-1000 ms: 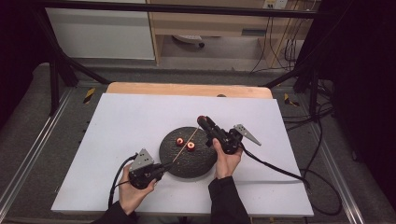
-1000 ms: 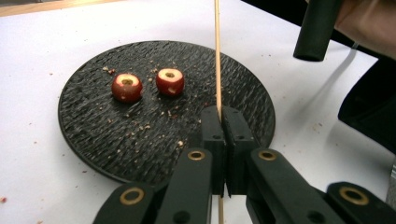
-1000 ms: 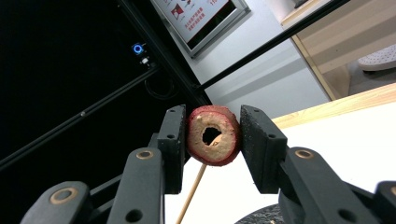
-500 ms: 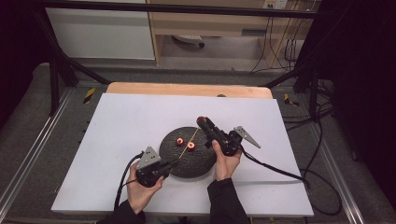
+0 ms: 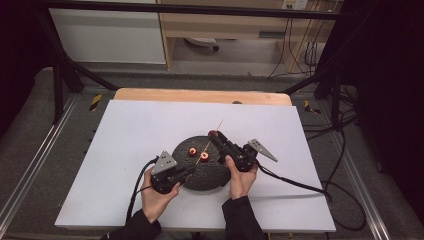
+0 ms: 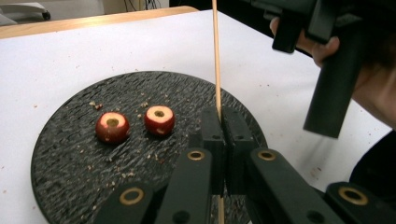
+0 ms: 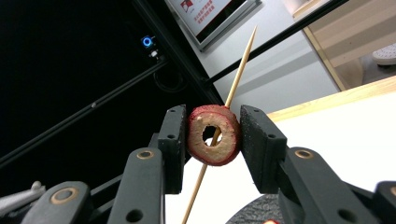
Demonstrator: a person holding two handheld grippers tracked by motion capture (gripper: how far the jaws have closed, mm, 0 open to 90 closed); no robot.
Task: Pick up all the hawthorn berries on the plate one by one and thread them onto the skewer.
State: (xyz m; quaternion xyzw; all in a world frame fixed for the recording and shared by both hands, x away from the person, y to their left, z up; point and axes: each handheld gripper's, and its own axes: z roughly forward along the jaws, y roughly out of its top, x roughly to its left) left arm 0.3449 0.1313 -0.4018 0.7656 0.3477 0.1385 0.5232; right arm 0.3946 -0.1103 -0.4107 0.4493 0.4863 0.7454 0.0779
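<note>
Tabletop (image 5: 125, 150): white sheet over a wooden top, wood edge showing at the far side. Round black slate plate (image 5: 210, 177) sits mid-tabletop, near the person; crumbs scattered on it.

Left tool (image 5: 187, 172): held low at the plate's near-left edge, jaws pressed together on the lower end of a thin wooden skewer (image 5: 206, 149). In the left gripper view the skewer (image 6: 216, 56) rises straight up from between the shut jaws.

Right tool (image 5: 214, 135): over the far-right part of the plate, angled up. Jaws partly closed, clamping a cored red fruit ring (image 7: 214, 134) by its two flat sides. The skewer (image 7: 236, 70) passes through the ring's centre hole, pointed tip sticking out beyond it.

From above, the skewer runs diagonally from the left tool up past the right tool, tip over the white sheet beyond the plate.

Two more cored red fruit pieces (image 6: 112, 127) and (image 6: 159, 120) lie side by side on the plate's left half, close but apart, holes facing up.
</note>
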